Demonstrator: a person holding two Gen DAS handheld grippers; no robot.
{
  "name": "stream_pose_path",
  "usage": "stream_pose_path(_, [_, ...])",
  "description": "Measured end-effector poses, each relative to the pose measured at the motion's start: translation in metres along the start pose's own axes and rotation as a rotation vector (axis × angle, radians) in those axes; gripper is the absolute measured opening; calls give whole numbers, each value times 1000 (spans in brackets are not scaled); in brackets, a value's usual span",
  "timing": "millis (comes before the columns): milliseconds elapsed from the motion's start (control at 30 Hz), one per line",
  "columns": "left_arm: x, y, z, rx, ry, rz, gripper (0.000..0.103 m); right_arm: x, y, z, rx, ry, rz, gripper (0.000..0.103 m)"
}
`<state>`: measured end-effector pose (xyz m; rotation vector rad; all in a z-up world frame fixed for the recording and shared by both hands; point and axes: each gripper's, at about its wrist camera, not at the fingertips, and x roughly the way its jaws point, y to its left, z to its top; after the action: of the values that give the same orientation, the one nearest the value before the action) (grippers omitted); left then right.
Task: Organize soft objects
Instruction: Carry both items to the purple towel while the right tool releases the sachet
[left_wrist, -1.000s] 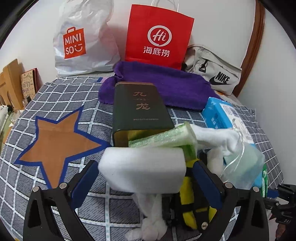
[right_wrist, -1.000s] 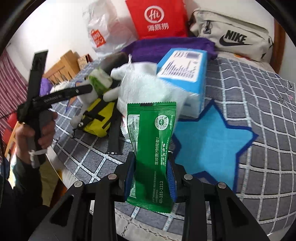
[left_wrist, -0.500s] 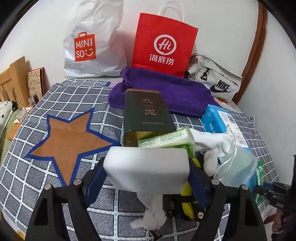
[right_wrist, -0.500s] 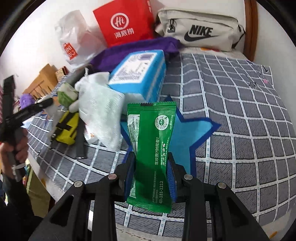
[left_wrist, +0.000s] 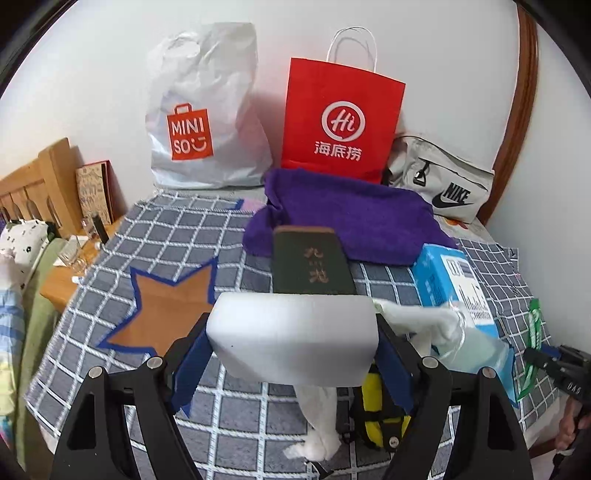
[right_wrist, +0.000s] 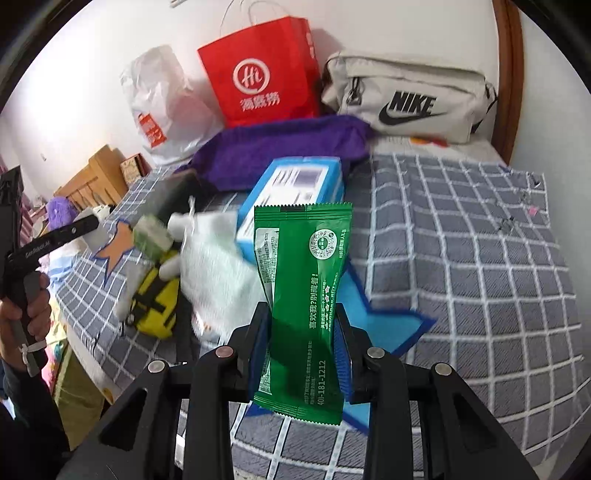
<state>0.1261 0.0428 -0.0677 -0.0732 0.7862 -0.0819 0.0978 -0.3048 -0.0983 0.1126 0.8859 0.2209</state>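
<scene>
My left gripper (left_wrist: 291, 343) is shut on a white foam block (left_wrist: 295, 332) and holds it above the checked bedspread (left_wrist: 147, 240), just right of an orange star patch (left_wrist: 166, 306). My right gripper (right_wrist: 302, 317) is shut on a green snack packet (right_wrist: 303, 266), which stands upright over a blue star patch (right_wrist: 373, 310). Between the two lies a pile: a white plush toy (left_wrist: 413, 317), a yellow pouch (left_wrist: 373, 410), a clear bag of white cloth (right_wrist: 218, 266), a green pack (right_wrist: 151, 236), a blue tissue box (left_wrist: 443, 280) and a dark tin (left_wrist: 310, 266).
A purple towel (left_wrist: 351, 218) lies behind the tin. Against the wall stand a white Miniso bag (left_wrist: 203, 122), a red paper bag (left_wrist: 340, 122) and a grey Nike bag (left_wrist: 443, 184). A wooden bedside stand (left_wrist: 55, 192) is at the left, and the bed's front edge is near.
The left jaws closed onto the foam block and lifted it off the pile. The right gripper rose and swung right with the green packet, away from the pile and over the blue star.
</scene>
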Motion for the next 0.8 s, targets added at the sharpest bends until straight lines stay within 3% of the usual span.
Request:
stream_pose_path(400, [29, -4, 61, 22, -2, 47, 81, 22, 16, 97, -49, -84, 2, 32])
stream_pose_path(800, [84, -22, 114, 46, 48, 59, 81, 91, 20, 177, -100, -39, 51, 33])
